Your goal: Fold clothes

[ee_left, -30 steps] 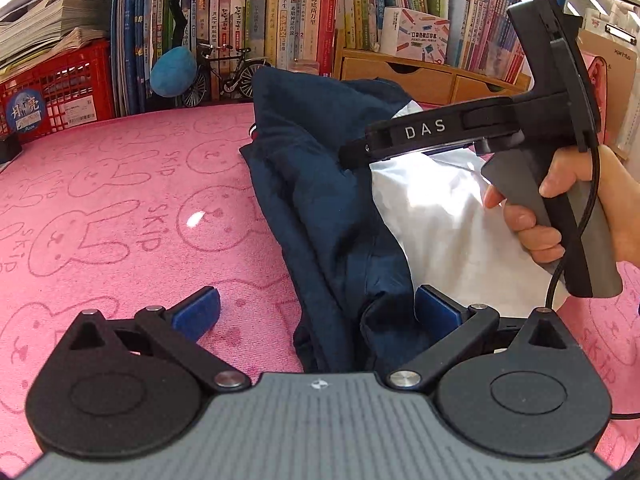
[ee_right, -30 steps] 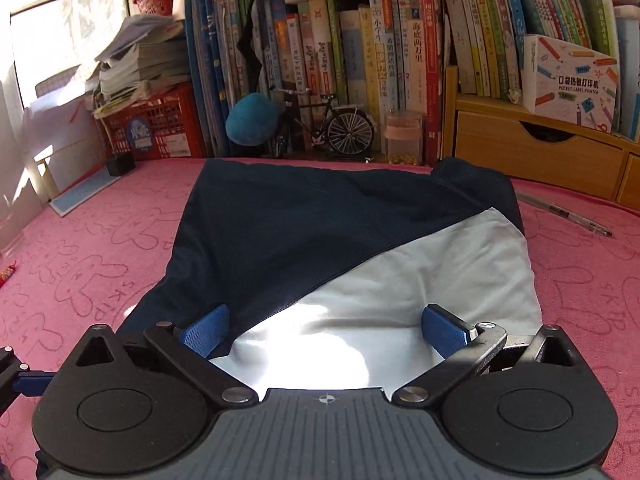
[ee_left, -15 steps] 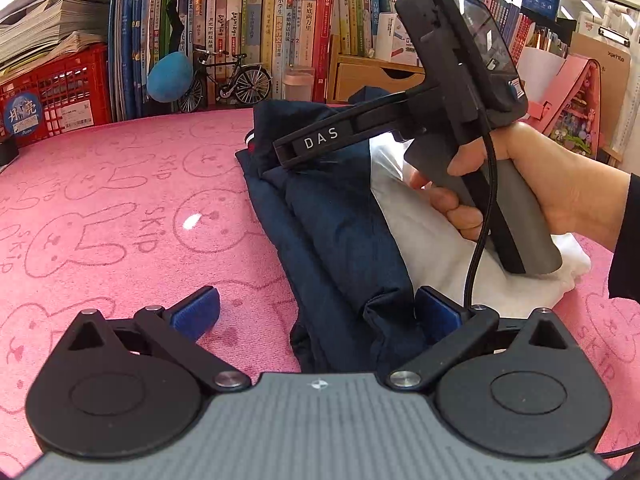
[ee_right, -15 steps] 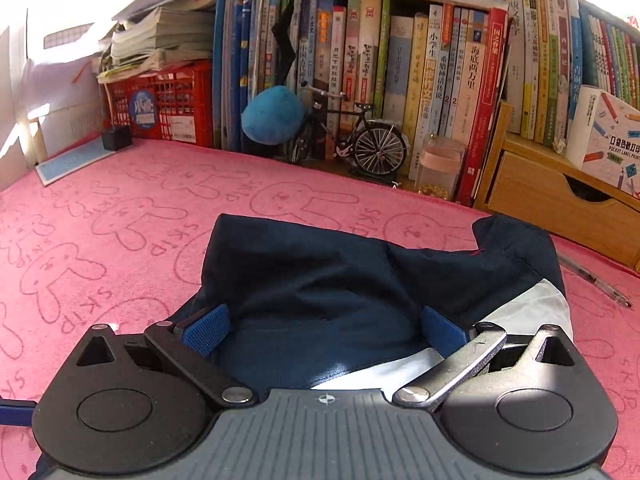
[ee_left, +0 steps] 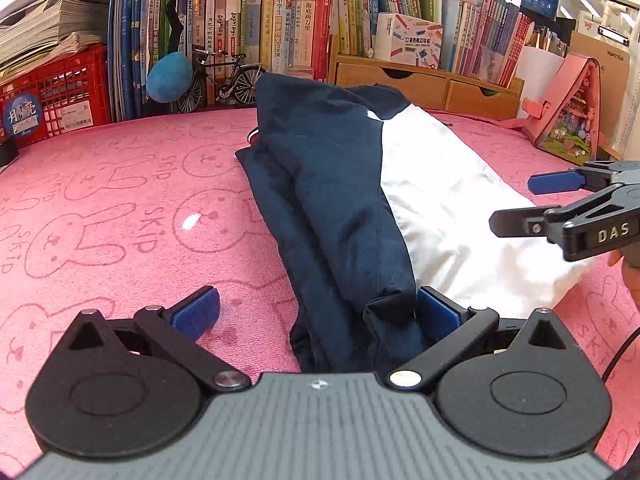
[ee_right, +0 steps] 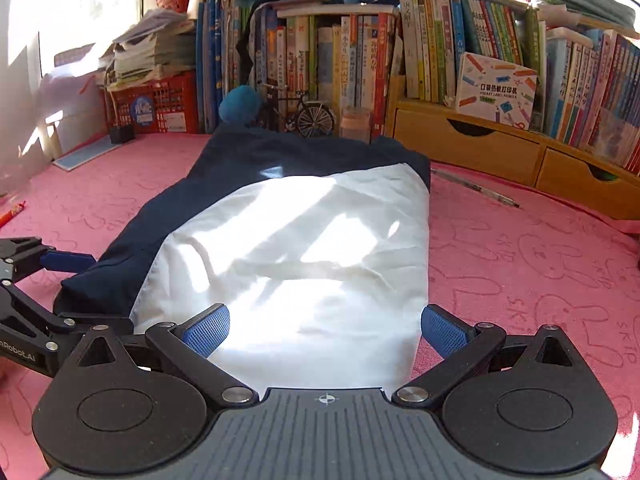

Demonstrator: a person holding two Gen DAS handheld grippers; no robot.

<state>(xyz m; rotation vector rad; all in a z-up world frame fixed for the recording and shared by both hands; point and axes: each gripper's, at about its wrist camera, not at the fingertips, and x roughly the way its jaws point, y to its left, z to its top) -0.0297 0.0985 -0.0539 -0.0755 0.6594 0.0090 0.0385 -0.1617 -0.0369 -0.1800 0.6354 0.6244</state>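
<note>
A navy and white garment point(ee_left: 360, 184) lies folded lengthwise on the pink rabbit-print cloth point(ee_left: 120, 208). The navy part is on its left, the white part point(ee_right: 304, 256) on its right. My left gripper point(ee_left: 316, 312) is open at the garment's near end, and the navy hem bunches against its right finger point(ee_left: 436, 312). My right gripper point(ee_right: 326, 330) is open over the near edge of the white part, with fabric lying between its fingers. It also shows at the right edge of the left wrist view, as the right gripper point(ee_left: 560, 204). The left gripper point(ee_right: 32, 280) appears at the left edge of the right wrist view.
Behind the cloth stands a bookshelf point(ee_left: 304, 20) with a model bicycle point(ee_left: 224, 80), a blue plush ball point(ee_left: 168, 78) and wooden drawers point(ee_left: 424, 84). A red crate point(ee_left: 48, 104) is at back left, a pink toy house point(ee_left: 568, 116) at right. A pen point(ee_right: 476, 192) lies beside the garment.
My right gripper has swung back from over the far navy part to the near right side of the garment. The garment now lies flatter, white part spread. The left gripper has barely moved.
</note>
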